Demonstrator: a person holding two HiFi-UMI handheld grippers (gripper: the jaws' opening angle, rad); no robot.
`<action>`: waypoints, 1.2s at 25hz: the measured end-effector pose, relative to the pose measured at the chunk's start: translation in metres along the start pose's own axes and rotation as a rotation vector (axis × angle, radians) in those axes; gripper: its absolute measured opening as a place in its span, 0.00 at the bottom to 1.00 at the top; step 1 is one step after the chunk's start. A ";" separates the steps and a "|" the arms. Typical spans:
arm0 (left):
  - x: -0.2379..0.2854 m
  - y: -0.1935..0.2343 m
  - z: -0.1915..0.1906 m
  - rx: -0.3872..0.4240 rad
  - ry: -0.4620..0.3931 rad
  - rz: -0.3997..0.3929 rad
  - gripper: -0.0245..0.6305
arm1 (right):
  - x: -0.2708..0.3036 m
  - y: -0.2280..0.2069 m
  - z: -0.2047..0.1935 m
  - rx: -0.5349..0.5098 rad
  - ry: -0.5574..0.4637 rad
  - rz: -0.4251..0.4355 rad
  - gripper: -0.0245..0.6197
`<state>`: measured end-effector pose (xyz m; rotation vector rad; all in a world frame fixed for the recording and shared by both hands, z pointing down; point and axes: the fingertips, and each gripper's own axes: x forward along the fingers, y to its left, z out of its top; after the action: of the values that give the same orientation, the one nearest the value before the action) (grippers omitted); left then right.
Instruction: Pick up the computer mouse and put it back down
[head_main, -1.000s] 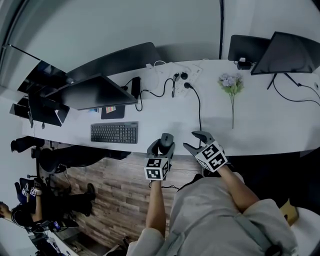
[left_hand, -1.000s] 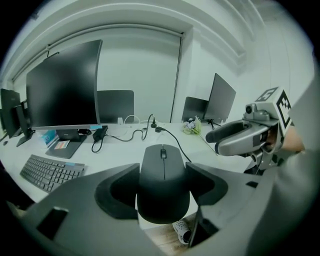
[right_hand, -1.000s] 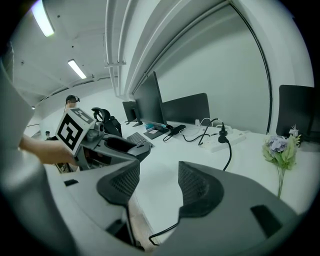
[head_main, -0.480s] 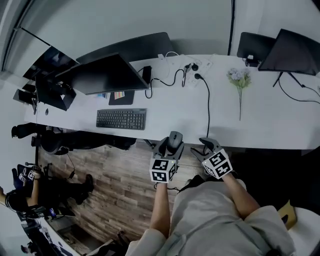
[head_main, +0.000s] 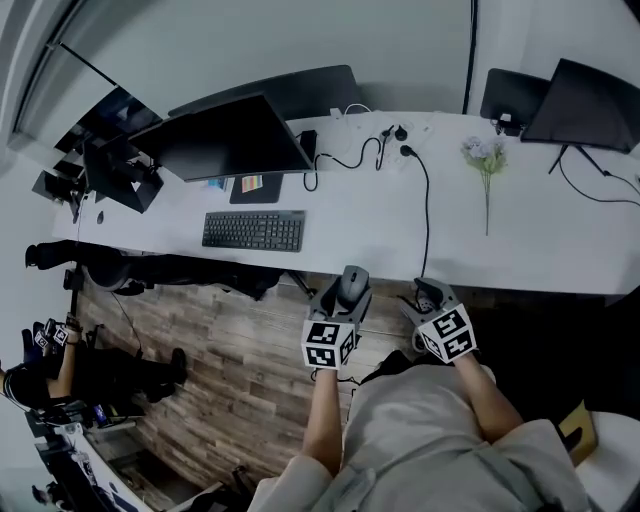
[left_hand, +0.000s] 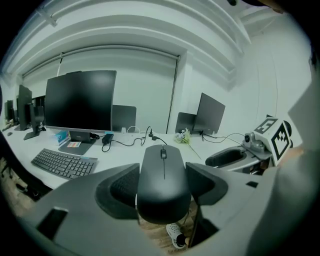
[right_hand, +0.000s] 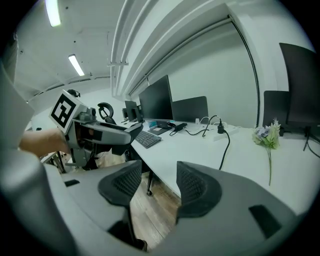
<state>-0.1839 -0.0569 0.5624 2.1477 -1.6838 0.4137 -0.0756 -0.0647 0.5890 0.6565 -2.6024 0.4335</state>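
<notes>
- Left gripper (head_main: 346, 292): its own view shows the jaws pinching the black computer mouse (left_hand: 164, 180) by its flanks, scroll wheel pointing away. The mouse is lifted clear of the desk (head_main: 540, 250). The head view gives only the top of the mouse between the jaw tips.
- Below the held mouse, the left gripper view alone catches a light shoe (left_hand: 176, 234) on the wooden floor (head_main: 230, 350).
- Right gripper (right_hand: 155, 187): its jaws stand spread with nothing between them, and they have just been closing a little. Its view looks across at the left gripper from the side, which neither of the other views offers.
- Desk, seen whole only from the head view: a keyboard (head_main: 254, 231) near the front edge, a dark monitor (head_main: 235, 140) behind it, a black power cable (head_main: 425, 210) running towards the back, and a flower sprig (head_main: 486, 160) lying to the right.
- Against a second ago: both grippers then reached over the desk's front edge. Now they sit back from it, over the floor and close to the person's body. The mouse was gripped by the left jaws then, as now.
</notes>
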 end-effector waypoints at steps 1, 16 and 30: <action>-0.001 0.001 0.001 0.002 -0.006 0.000 0.48 | -0.001 0.001 -0.001 0.001 -0.001 -0.003 0.38; 0.013 0.016 0.030 0.063 -0.027 -0.004 0.48 | 0.006 -0.006 0.015 0.012 -0.028 -0.015 0.37; 0.065 0.032 0.048 0.067 0.006 -0.024 0.48 | 0.030 -0.062 0.056 0.039 -0.079 -0.054 0.31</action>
<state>-0.1998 -0.1418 0.5526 2.2099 -1.6615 0.4755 -0.0857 -0.1495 0.5667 0.7702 -2.6487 0.4507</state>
